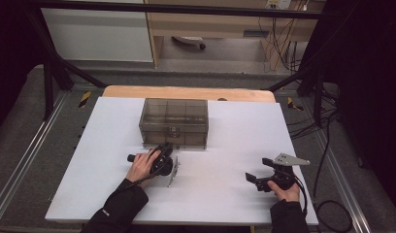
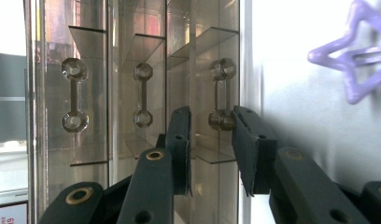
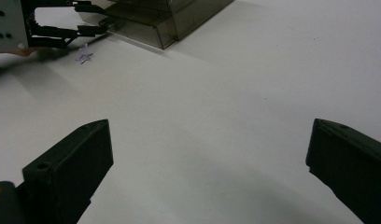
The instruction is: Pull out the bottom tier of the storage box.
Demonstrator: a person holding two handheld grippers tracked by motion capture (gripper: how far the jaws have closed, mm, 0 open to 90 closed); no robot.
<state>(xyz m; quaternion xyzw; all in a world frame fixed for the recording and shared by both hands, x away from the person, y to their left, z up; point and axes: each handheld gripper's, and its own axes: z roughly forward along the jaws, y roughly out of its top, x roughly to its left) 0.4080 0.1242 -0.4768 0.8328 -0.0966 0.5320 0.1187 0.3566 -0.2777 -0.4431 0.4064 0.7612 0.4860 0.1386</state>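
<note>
A smoky clear drawer box (image 1: 174,121) stands at the middle back of the white table (image 1: 225,194). My left gripper (image 1: 166,148) is up against the box's front. In the left gripper view its jaws (image 2: 211,116) stand on either side of one clear drawer handle (image 2: 221,93). One pad touches the handle's end knob and the other is a little apart, so the gripper is open. A purple star-shaped clip (image 2: 352,60) lies on the table beside the box. My right gripper (image 1: 253,180) rests open at the front right, with nothing between its jaws (image 3: 209,140).
Two more clear handles (image 2: 143,95) sit on the neighbouring drawers. From the right gripper view, the box (image 3: 165,23), the left gripper (image 3: 93,18) and the star clip (image 3: 84,57) lie far off across bare white table. Cables hang past the table's right edge (image 1: 327,160).
</note>
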